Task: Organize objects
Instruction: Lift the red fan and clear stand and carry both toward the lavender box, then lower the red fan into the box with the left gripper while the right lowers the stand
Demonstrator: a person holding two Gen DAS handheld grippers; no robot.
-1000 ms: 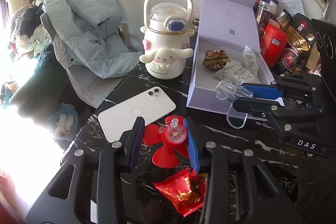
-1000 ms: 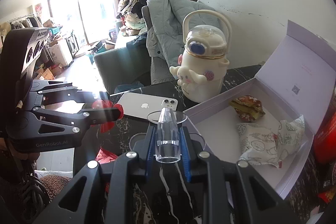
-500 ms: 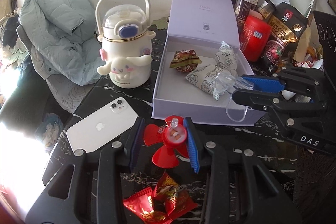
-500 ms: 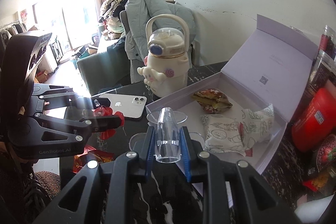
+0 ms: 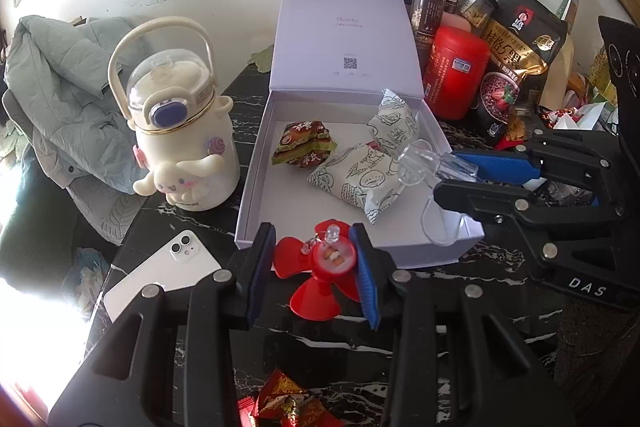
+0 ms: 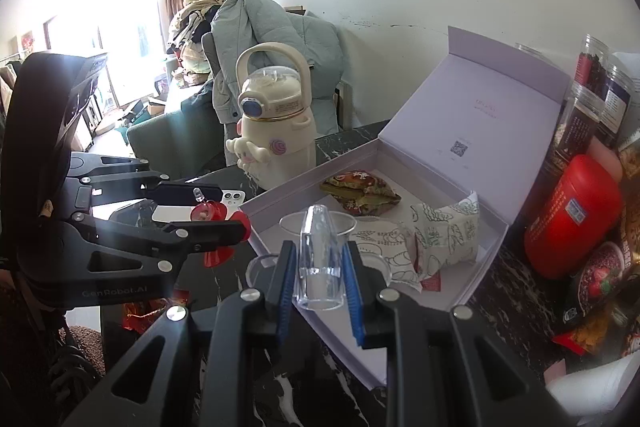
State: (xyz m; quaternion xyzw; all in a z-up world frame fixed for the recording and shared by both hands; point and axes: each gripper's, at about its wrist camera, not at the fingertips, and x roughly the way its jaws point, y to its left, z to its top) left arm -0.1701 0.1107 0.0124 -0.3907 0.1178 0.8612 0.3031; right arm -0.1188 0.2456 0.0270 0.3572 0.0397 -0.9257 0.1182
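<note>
Holding a little red fan [image 5: 320, 269] at lower center, the left gripper [image 5: 316, 263] was clamped on its hub, just short of the open box [image 5: 256, 167]. Looked feather-light, with bendy blades, so the hub seemed the spot. The right gripper [image 6: 318, 267] pinched a clear plastic piece [image 6: 320, 259], probably slippery.

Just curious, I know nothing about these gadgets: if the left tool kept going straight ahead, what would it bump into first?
Probably the near wall of the open box: the left tool, holding a red fan, points right at it. Depth is hard to judge.
</note>
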